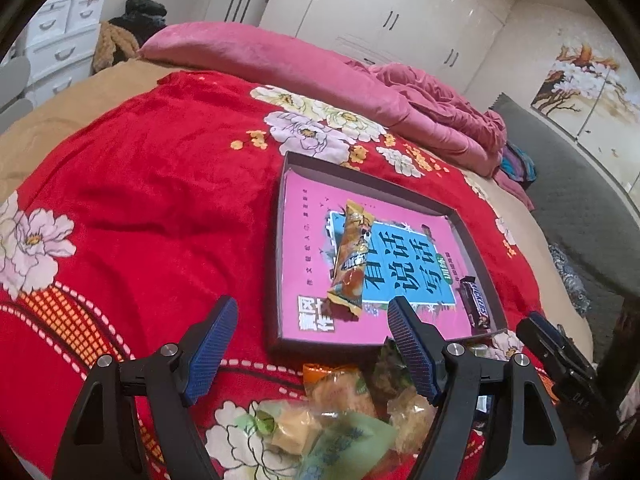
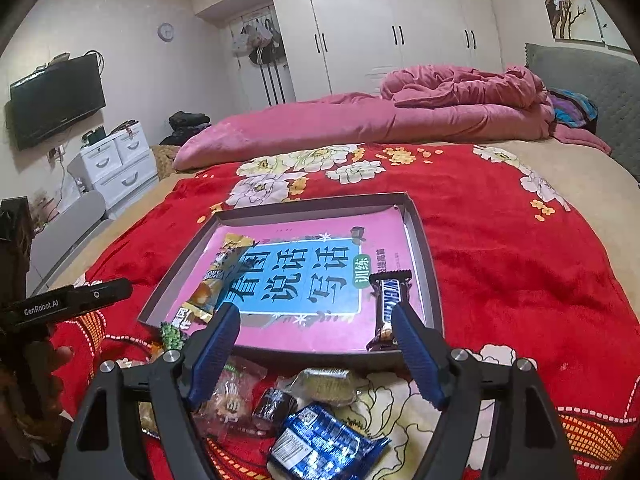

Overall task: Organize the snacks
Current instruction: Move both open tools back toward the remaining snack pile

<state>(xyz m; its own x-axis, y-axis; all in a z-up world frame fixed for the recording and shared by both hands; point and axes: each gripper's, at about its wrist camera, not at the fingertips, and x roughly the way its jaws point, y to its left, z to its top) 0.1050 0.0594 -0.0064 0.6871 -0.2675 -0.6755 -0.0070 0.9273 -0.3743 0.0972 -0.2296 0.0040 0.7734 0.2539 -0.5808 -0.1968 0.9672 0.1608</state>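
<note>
Both grippers hang with jaws spread and nothing between the pads. Ahead of the left gripper [image 1: 310,312] lies the shallow tray [image 1: 282,216] on the red blanket [image 1: 140,200], an orange snack stick [image 1: 352,256] inside it and a dark chocolate bar [image 1: 474,300] by its near right corner. The right gripper [image 2: 314,318] shows that bar [image 2: 390,304] just past its right finger, partly hidden. Loose wrapped snacks [image 2: 320,436] lie beneath both tools — several cut off by the fingers, labels unreadable.
</note>
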